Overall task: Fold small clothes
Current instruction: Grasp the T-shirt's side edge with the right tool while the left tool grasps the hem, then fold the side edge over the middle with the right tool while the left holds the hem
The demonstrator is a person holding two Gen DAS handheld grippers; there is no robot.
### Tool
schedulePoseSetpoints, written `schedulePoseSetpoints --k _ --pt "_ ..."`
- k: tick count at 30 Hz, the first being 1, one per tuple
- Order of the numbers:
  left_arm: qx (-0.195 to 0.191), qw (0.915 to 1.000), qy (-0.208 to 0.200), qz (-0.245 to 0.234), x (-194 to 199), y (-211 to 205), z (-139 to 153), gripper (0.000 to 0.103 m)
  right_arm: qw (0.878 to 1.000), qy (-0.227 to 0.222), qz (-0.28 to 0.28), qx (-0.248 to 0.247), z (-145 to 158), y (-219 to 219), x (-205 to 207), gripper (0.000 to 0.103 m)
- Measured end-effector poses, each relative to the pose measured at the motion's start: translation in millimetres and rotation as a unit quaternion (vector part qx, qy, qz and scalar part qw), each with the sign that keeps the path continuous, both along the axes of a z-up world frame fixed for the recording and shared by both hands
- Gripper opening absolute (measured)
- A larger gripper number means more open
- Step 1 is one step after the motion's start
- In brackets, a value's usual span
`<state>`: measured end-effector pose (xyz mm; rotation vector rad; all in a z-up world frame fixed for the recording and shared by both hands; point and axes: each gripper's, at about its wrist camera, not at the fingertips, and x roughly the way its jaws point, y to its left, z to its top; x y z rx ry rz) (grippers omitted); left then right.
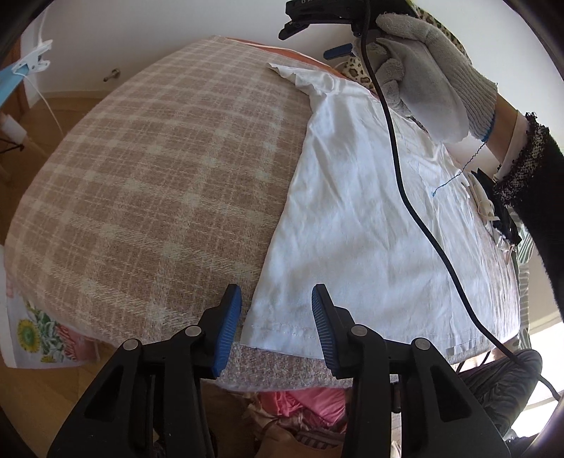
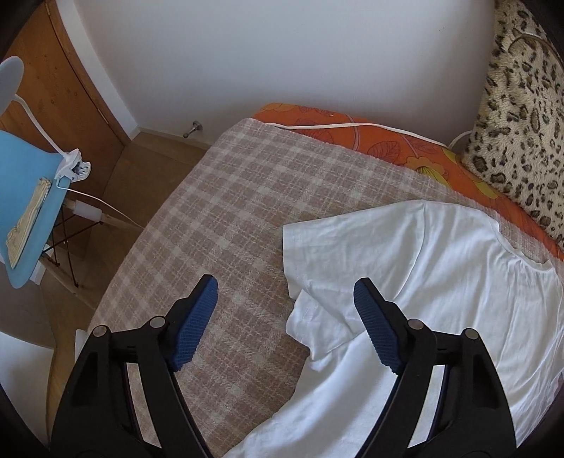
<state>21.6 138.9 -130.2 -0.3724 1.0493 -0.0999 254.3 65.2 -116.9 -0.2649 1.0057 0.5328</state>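
Note:
A white T-shirt (image 1: 370, 218) lies spread flat on a beige plaid blanket (image 1: 158, 183). My left gripper (image 1: 276, 327) is open and empty, hovering at the shirt's hemmed bottom corner near the bed's front edge. My right gripper (image 2: 285, 324) is open and empty above the shirt's sleeve (image 2: 338, 246), which lies partly folded over the shirt (image 2: 440, 299). In the left wrist view the right gripper (image 1: 317, 21) shows at the top, held by a gloved hand (image 1: 433, 77) above the shirt's far end.
A leopard-print cushion (image 2: 518, 116) and an orange floral sheet (image 2: 387, 144) lie at the bed's far side. A blue chair (image 2: 24, 197) with a clip lamp stands left. A black cable (image 1: 405, 183) hangs across the shirt. Clothes (image 1: 303, 405) lie on the floor below.

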Motion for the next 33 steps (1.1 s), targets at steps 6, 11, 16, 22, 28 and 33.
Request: schedulePoseSetpoints --k 6,11,16,22,28,33 --pt "-0.010 0.9999 -0.014 -0.002 -5.7 3.7 -0.5 0.039 1.000 -0.005 0.000 -0.019 -10.7 14.6 22.3 0.081" --pt "0.001 0.9998 -0.015 -0.010 -3.2 -0.5 -0.3 0.039 1.000 0.005 -0.007 -0.028 -27.7 25.4 39.6 0.078" --pt "0.001 0.9998 -0.014 -0.011 -1.2 0.0 -0.9 0.029 0.998 0.001 -0.007 -0.065 -48.5 36.1 48.2 0.071" --pt "0.001 0.9999 -0.011 -0.010 2.1 1.3 -2.2 0.016 0.996 -0.013 -0.012 -0.093 -62.4 37.0 53.5 0.062" --pt "0.023 0.9995 -0.016 -0.017 2.1 -6.2 -2.2 0.008 0.994 -0.026 -0.022 -0.100 -58.4 36.0 56.1 0.023" --pt "0.000 0.9997 -0.019 -0.018 1.9 -2.2 -0.3 0.003 0.995 -0.028 -0.036 -0.092 -53.3 27.7 61.2 0.008"
